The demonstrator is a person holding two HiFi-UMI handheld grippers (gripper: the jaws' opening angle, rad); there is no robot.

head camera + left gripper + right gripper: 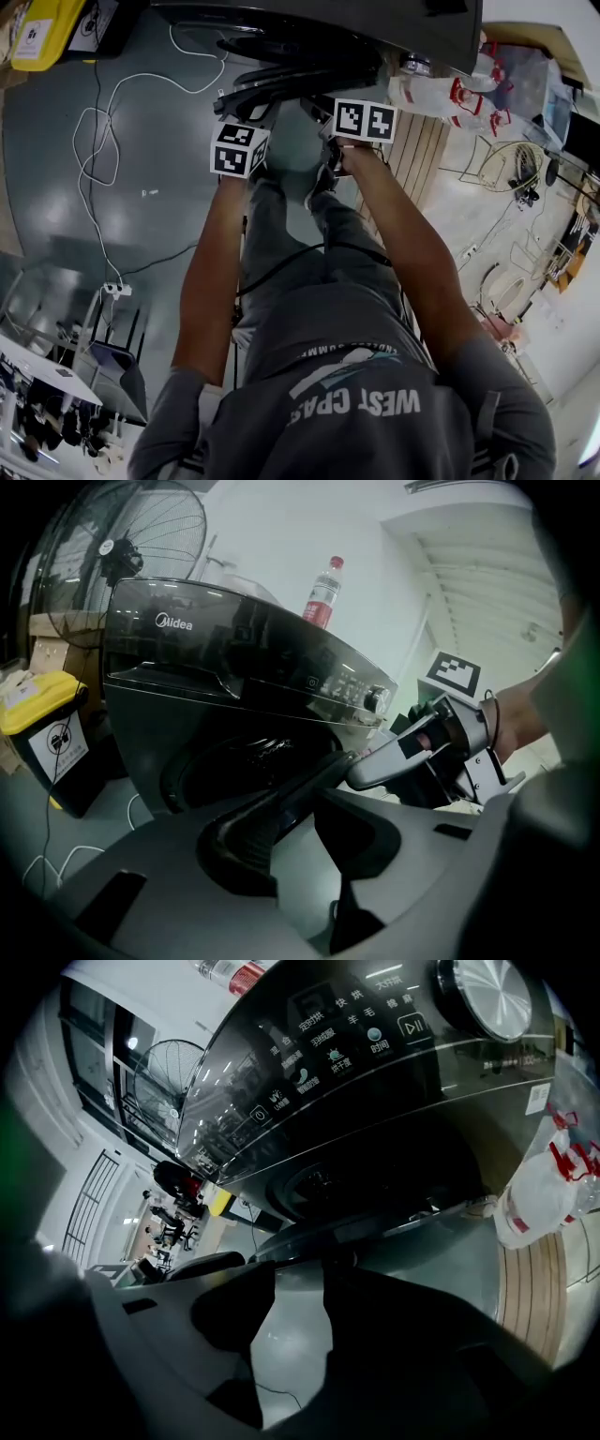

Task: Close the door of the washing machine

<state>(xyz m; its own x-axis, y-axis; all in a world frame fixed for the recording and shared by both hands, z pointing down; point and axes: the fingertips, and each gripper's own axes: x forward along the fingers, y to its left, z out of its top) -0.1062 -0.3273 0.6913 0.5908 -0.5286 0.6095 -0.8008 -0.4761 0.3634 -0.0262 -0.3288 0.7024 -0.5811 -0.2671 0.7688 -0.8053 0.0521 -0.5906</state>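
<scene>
The black washing machine (319,23) stands at the top of the head view, and its round door (281,80) hangs open toward me. In the left gripper view the door's dark rim (314,780) runs in between the jaws of my left gripper (300,827), in front of the drum opening (234,761). A gap still shows beside the rim. My right gripper (295,1288) is open, with floor visible between its jaws and the door's edge (375,1227) across its tips. Both grippers (246,112) (323,117) sit side by side at the door.
A yellow bin (42,28) stands left of the machine, with a white cable (103,141) and a power strip (117,291) on the floor. White bags (450,98) and a wooden platform (417,155) lie to the right. A bottle (323,592) stands on the machine, with a fan (141,546) behind it.
</scene>
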